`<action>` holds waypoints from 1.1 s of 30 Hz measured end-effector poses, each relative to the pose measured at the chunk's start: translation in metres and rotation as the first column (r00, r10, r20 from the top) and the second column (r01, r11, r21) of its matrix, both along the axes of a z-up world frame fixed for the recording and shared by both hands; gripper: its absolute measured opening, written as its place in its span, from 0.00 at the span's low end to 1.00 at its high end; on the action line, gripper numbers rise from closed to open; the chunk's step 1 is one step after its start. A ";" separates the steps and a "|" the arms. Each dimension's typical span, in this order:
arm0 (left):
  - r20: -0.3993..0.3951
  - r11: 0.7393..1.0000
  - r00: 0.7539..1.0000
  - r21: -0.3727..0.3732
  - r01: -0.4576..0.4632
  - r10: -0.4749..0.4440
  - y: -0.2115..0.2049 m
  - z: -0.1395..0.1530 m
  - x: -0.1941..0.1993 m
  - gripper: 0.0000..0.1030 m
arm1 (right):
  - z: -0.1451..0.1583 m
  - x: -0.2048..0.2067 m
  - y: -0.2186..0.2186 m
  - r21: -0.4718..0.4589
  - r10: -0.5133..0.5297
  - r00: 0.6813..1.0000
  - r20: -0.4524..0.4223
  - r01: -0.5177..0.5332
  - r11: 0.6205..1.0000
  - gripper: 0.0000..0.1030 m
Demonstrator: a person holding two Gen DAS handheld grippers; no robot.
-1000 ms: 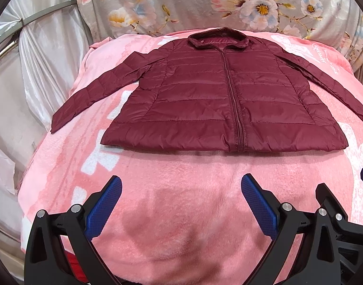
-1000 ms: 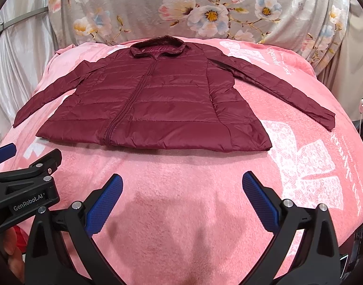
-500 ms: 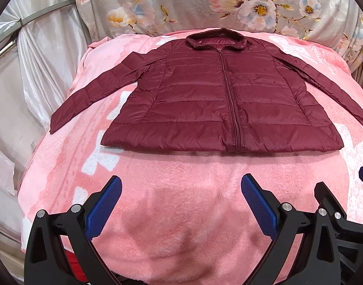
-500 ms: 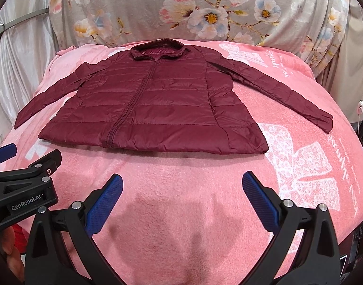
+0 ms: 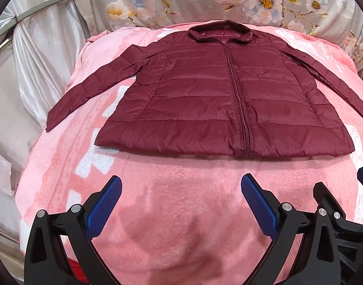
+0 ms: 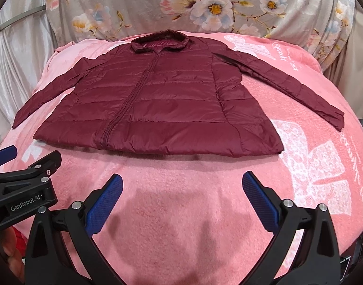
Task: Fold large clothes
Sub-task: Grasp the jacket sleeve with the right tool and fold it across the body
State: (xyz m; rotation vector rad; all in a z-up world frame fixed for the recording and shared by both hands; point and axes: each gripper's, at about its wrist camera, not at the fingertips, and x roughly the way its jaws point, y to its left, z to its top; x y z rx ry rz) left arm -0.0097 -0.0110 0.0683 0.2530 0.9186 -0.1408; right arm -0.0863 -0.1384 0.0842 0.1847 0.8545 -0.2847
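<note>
A maroon quilted zip jacket (image 5: 205,99) lies flat and face up on a pink blanket, zipped, collar at the far end, both sleeves spread out to the sides; it also shows in the right wrist view (image 6: 157,102). My left gripper (image 5: 181,185) is open and empty, hovering over bare blanket short of the jacket's hem. My right gripper (image 6: 182,185) is open and empty, also short of the hem, to the right of the left gripper (image 6: 6,154).
The pink blanket (image 5: 176,213) with white print covers a rounded surface that drops off at left and right. A floral grey fabric (image 6: 205,7) hangs behind. Pale satin drapes (image 5: 34,54) hang at the left.
Both grippers have moved slightly forward toward the jacket's hem. They stay open. The jacket has not moved.
</note>
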 end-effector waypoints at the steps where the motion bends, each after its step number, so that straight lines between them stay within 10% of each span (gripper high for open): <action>1: -0.002 1.000 1.000 -0.005 -0.003 0.003 0.000 -0.001 0.004 0.95 | -0.001 0.002 -0.004 -0.001 -0.006 1.000 0.012 0.006 1.000 0.95; 8: 0.000 0.997 0.998 -0.056 -0.062 0.062 0.012 -0.008 0.040 0.95 | -0.001 0.012 -0.094 -0.031 -0.193 0.977 0.085 0.197 0.980 0.95; 12: 0.006 0.994 0.996 -0.068 -0.085 0.086 0.021 -0.009 0.064 0.95 | -0.005 0.010 -0.198 0.028 -0.392 0.914 0.101 0.392 0.920 0.95; 23: 0.048 0.974 0.977 -0.108 -0.201 0.207 0.055 -0.010 0.132 0.95 | -0.058 -0.025 -0.391 0.424 -0.758 0.652 0.035 0.677 0.602 0.89; 29: 0.052 0.961 0.963 -0.095 -0.258 0.264 0.072 -0.013 0.164 0.95 | -0.062 -0.005 -0.415 0.405 -0.799 0.598 0.066 0.716 0.569 0.55; 31: 0.037 0.953 0.956 -0.102 -0.286 0.291 0.081 -0.015 0.174 0.95 | -0.058 0.006 -0.421 0.406 -0.798 0.597 0.074 0.713 0.571 0.22; 33: 0.026 0.943 0.946 -0.097 -0.319 0.322 0.090 -0.019 0.184 0.95 | -0.045 0.026 -0.424 0.387 -0.782 0.615 0.106 0.699 0.602 0.11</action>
